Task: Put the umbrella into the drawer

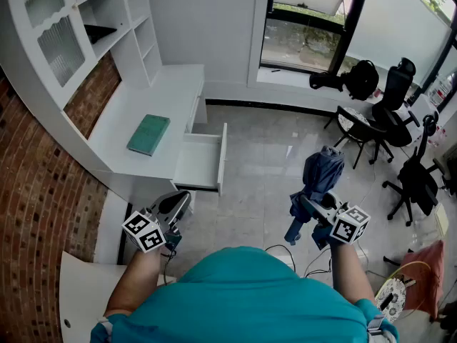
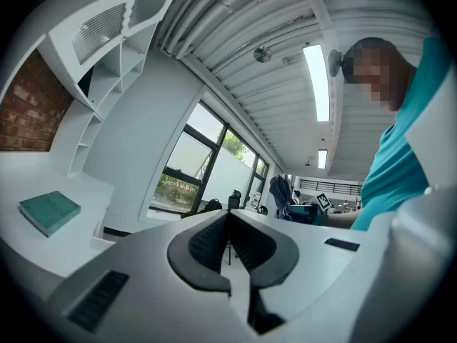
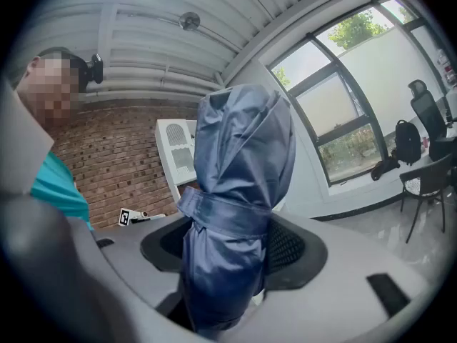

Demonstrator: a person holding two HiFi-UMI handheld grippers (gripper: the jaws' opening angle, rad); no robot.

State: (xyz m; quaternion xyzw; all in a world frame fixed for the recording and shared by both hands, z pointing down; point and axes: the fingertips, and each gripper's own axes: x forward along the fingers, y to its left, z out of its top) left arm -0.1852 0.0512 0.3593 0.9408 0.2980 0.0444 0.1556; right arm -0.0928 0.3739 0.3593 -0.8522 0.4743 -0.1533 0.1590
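Umbrella (image 1: 319, 181) first, since the task turns on it: a folded dark blue one, its strap (image 3: 228, 216) wound round it. It stands upright between the pads (image 3: 289, 247) of the right gripper (image 1: 305, 204), which press on the cloth just under the strap. It is well to the right of the drawer, over the tiled floor (image 1: 257, 184).

Now by size. White desk (image 1: 143, 102), with shelves (image 1: 121, 20) above it, carries the drawer (image 1: 202, 161) at its front edge, pulled out with its white inside showing. A teal book (image 1: 148, 134) lies flat on the desktop just left of the drawer. The left gripper (image 1: 180, 202) hangs below the drawer (nearer the person (image 1: 243, 299)), its jaws brought together with nothing between them.
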